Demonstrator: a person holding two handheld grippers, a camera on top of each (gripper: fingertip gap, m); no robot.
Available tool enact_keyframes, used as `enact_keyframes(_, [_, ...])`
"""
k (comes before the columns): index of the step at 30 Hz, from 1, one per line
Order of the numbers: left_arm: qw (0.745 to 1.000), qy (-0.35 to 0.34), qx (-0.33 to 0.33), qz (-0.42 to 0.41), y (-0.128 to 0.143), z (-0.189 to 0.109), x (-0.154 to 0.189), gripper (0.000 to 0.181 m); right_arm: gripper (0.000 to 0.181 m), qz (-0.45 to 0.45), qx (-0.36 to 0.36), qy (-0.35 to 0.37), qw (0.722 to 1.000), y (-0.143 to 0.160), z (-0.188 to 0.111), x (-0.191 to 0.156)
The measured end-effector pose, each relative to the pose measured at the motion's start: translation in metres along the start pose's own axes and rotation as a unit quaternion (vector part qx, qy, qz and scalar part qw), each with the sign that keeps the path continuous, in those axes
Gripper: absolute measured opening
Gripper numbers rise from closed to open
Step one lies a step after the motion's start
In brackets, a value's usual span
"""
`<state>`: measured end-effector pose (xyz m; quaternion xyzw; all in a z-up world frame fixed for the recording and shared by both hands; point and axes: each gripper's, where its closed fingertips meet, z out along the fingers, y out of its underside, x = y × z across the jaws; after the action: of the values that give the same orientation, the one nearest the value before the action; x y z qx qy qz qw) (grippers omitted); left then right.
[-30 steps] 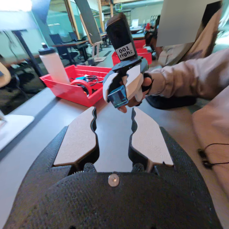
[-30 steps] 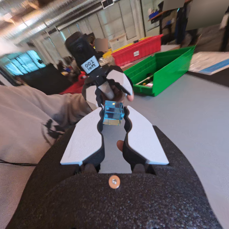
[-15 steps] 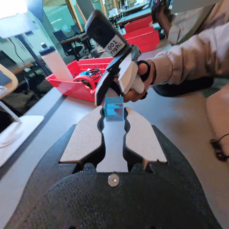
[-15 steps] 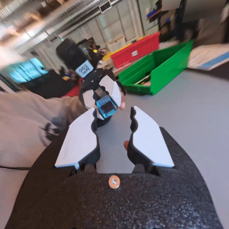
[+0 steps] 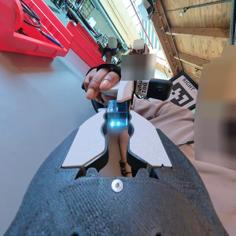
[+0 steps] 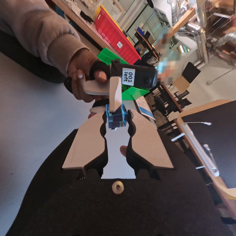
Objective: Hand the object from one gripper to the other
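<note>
Grey tabletop (image 5: 31,102), workshop behind, both views rolled sideways.

Left wrist view: left gripper (image 5: 117,118) has its two pale fingers closed on the translucent blue cube (image 5: 117,116), held at the fingertips, off the table. Right gripper (image 5: 122,100) comes in from the far side, turned roughly crosswise; one of its pale fingers lies on the cube's far top face, the other is mostly hidden under the cube. A hand (image 5: 100,83) holds it, with a beige sleeve (image 5: 159,114) at right. Red plastic bins (image 5: 38,38) with black cables far left. Black-and-white marker board (image 5: 183,94) far right.

Right wrist view: right gripper (image 6: 117,118) fingers flank the same cube (image 6: 116,119), both tips against its sides — clamped on it. Left gripper (image 6: 113,108) crosses from the far side, one pale finger pressed on the cube's upper face. Both tongs grip the cube at once. A hand (image 6: 81,81) holds the left one. Green plastic bin (image 6: 132,93) and long red bin (image 6: 114,37) far back.
</note>
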<state>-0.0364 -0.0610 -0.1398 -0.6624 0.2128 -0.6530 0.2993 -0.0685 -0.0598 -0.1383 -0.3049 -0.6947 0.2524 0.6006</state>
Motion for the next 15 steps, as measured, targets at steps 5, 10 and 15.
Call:
enact_keyframes(5, [0.968, -0.1, 0.034, 0.227, -0.023, -0.017, 0.007, 0.039, 0.029, 0.241, 0.052, -0.043, 0.968, -0.004, -0.011, 0.021])
enact_keyframes(10, [0.826, -0.273, -0.008, 0.492, -0.03, -0.028, 0.002, 0.05, 0.029, 0.49, 0.095, -0.111, 0.859, 0.002, -0.018, 0.039])
enact_keyframes(15, [0.634, -0.388, -0.084, 0.664, -0.022, -0.024, -0.012, 0.05, 0.028, 0.634, 0.089, -0.201, 0.742, 0.003, -0.009, 0.021])
